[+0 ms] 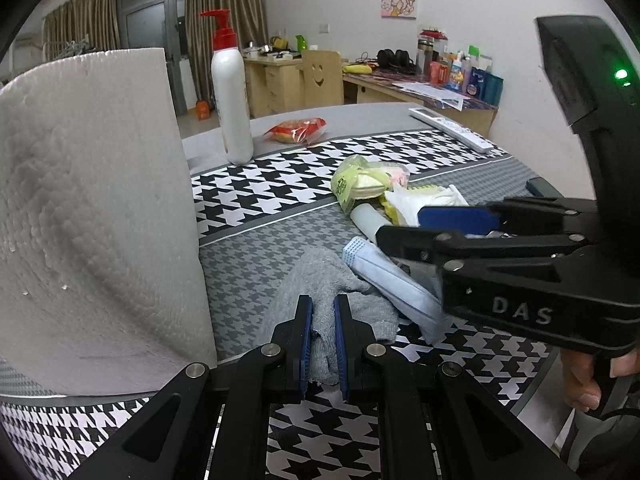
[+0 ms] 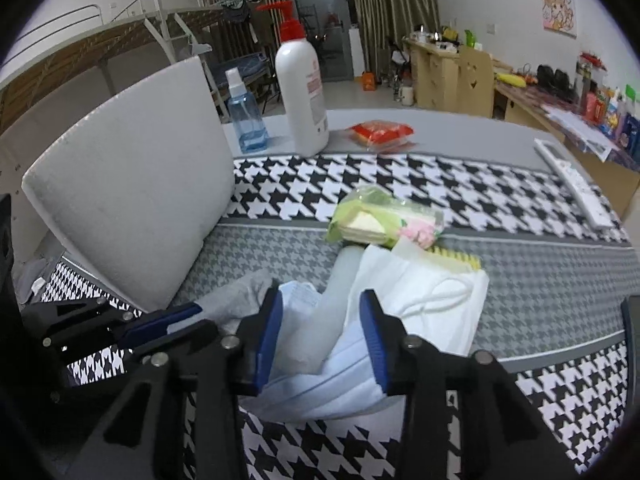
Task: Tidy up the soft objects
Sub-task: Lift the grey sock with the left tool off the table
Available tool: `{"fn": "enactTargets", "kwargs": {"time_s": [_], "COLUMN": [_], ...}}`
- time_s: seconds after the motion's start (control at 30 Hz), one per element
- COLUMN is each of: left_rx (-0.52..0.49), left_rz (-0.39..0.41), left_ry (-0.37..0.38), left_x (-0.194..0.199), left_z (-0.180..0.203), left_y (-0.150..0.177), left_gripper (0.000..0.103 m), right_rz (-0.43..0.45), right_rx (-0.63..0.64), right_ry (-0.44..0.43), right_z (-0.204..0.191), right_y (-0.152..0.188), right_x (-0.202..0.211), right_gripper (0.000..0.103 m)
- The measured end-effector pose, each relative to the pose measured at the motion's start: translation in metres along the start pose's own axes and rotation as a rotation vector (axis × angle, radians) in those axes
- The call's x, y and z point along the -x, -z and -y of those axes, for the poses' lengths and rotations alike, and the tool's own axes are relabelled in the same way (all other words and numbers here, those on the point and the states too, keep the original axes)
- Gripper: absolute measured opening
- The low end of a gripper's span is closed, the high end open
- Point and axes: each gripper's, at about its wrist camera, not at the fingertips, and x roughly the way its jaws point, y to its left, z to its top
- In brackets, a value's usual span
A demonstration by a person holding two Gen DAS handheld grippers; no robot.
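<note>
A: Left tool (image 1: pixel 323 336)?
B: Clenched on a grey cloth (image 1: pixel 320 280), fold pinched between the blue pads (image 1: pixel 307 336). Rest of the cloth spread flat on the houndstooth table (image 1: pixel 280 184), just right of a white foam block (image 1: pixel 92 208).

A: Right tool (image 2: pixel 320 340)?
B: Released, pads clear of everything. Light blue face mask (image 2: pixel 340 384) lying between and under the two fingers, not pressed. Seen from the left wrist, reaching in from the right edge, a hand (image 1: pixel 588 376) on its grip.

A: Mask relative to the cloth?
B: Touching, overlapping the cloth's right edge, near side of the table.

A: Anything else soft nearby?
B: White mask (image 2: pixel 424 296) with ear loop, just right of the blue one, partly on top of a pale tube (image 2: pixel 340 280). Beyond that, a yellow-striped item (image 2: pixel 460 260) poking out from under it. Farther still, a clear green-tinted bag (image 2: pixel 384 216) with yellow and pink pieces inside.

A: Far side?
B: Tall white pump bottle (image 2: pixel 300 96) with a red top, upright. Small blue spray bottle (image 2: pixel 246 116) to its left, by the foam block's far corner. Red packet (image 2: pixel 382 134) to its right, apart from it. White remote control (image 2: pixel 576 184) along the far right edge.

A: Foam block upright?
B: Standing on edge, leaning slightly, left side of the table.
</note>
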Motion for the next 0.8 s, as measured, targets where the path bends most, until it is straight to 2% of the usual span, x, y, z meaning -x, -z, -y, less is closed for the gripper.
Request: {"fn": "enactTargets", "kwargs": {"time_s": [0.07,0.13,0.17,0.2,0.53,0.8], "left_rx": [0.0,0.0,0.001,0.002,0.0,-0.009], "left_rz": [0.001,0.002,0.001,0.002,0.001,-0.012], "left_ry": [0.002,0.004,0.004,0.004,0.001,0.001], "left_x": [0.0,0.001,0.001,0.001,0.0,-0.002], "left_z": [0.0,0.0,0.0,0.0,0.001,0.001], "left_y": [0.0,0.0,0.0,0.0,0.0,0.002], "left_gripper": [0.012,0.012,0.012,0.012,0.012,0.012], "right_rz": [0.012,0.0,-0.011,-0.024,-0.09,-0.117], "right_rx": [0.006,0.017,0.017,0.016,0.015,-0.003], "right_ry": [-0.01,-0.021,-0.025,-0.027,0.029,0.001], "right_z": [-0.002,-0.004,-0.005,-0.005,0.001,0.006], "right_y": [-0.002,-0.003,-0.003,-0.002,0.005,0.007], "right_x": [0.003,0.001,-0.002,-0.006,-0.024,-0.032], "right_gripper": [0.044,0.035,0.027,0.026,0.025,0.025]}}
